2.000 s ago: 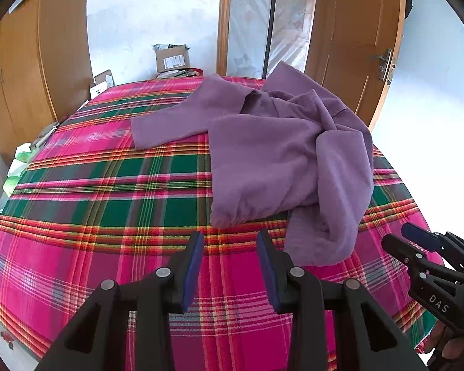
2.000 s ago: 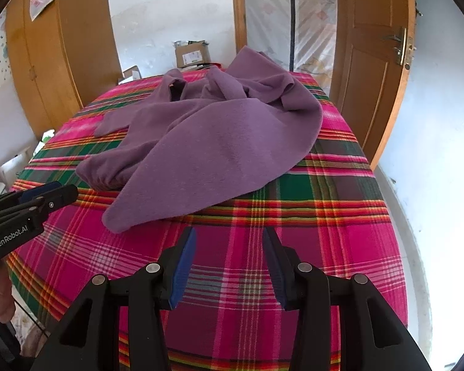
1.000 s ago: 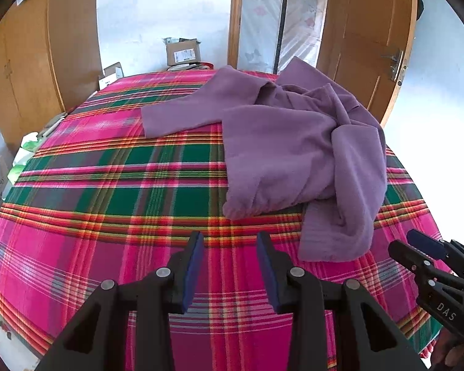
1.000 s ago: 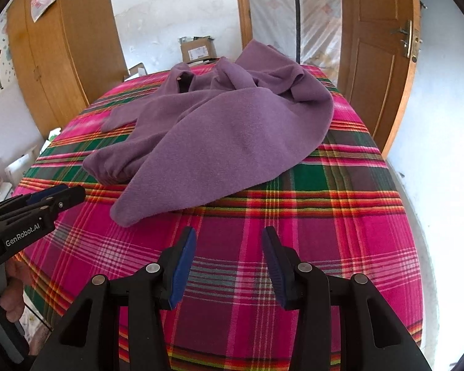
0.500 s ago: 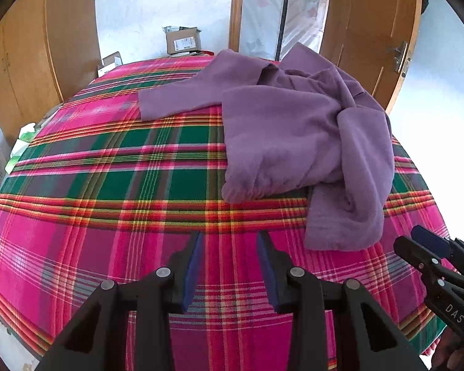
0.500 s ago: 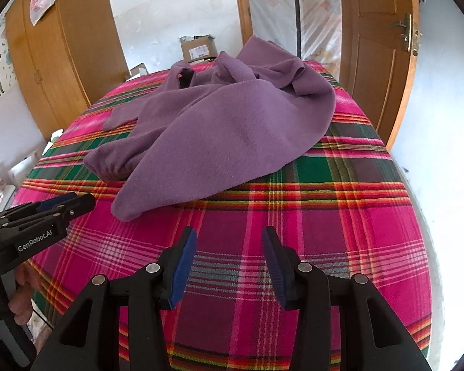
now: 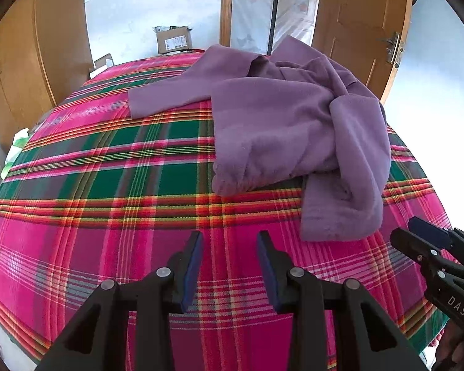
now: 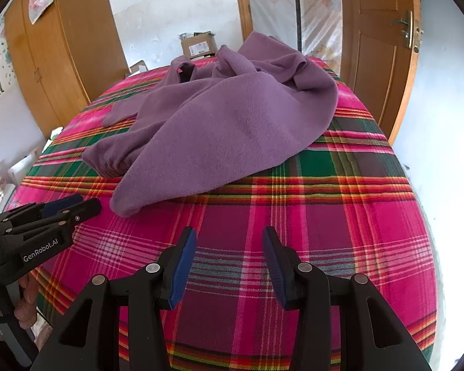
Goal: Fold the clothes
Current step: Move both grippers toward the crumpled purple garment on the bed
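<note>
Your left gripper and right gripper remain spread (empty); the crumpled purple fleece garment lies unmoved.

The purple garment bunches over itself, hiding its far sleeve and collar.

I see a plain purple fleece garment, one even shade without print. The bedspread under it is plaid: hot pink and green blocks crossed by red, orange, yellow and white lines. My left gripper and right gripper are black with blue pads. The door and wardrobe are honey-brown wood; the cardboard box is tan.
</note>
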`<state>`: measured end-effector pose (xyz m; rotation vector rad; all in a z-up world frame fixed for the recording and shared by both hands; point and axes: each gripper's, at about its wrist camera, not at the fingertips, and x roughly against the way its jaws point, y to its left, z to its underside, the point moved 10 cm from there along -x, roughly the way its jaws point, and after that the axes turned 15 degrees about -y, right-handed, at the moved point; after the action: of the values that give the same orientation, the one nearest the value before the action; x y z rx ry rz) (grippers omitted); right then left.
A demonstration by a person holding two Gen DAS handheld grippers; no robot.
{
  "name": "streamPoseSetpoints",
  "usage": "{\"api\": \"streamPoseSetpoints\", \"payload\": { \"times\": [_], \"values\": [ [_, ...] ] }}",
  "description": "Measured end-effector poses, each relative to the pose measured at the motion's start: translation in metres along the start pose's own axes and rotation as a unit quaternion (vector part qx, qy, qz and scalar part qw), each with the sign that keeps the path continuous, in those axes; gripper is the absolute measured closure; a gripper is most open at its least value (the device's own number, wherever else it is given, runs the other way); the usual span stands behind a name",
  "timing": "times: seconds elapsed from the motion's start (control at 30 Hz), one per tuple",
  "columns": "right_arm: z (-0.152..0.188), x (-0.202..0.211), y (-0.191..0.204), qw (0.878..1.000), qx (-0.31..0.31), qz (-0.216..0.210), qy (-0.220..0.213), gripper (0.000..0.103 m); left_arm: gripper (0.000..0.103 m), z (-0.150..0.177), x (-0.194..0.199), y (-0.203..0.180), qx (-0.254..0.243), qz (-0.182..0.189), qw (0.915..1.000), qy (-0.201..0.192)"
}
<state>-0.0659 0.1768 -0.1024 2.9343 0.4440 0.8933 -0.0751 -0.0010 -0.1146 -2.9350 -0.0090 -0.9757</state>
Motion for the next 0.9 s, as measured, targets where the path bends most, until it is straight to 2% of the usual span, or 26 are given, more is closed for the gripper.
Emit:
{"api": "streamPoseSetpoints", "payload": {
  "times": [0.37, 0.47, 0.53, 0.9],
  "values": [
    [0.001, -0.001, 0.0, 1.0, -0.006, -0.002, 0.0, 0.057, 0.066, 0.001, 0.0, 0.0, -0.01, 0.003, 0.9999, -0.001],
    [0.0, -0.002, 0.0, 1.0, -0.006, -0.004, 0.0, 0.057, 0.058, 0.001, -0.001, -0.003, -0.008, 0.019, 0.9998, 0.002],
    [0.0, -0.003, 0.0, 1.0, -0.006, -0.005, 0.0, 0.057, 0.047, 0.0, -0.002, -0.007, -0.007, 0.034, 0.9994, 0.004],
    [0.0, -0.003, -0.001, 1.0, -0.01, -0.014, -0.005, 0.056, 0.047, 0.003, -0.001, -0.011, -0.029, 0.022, 0.9993, 0.0]
  ]
}}
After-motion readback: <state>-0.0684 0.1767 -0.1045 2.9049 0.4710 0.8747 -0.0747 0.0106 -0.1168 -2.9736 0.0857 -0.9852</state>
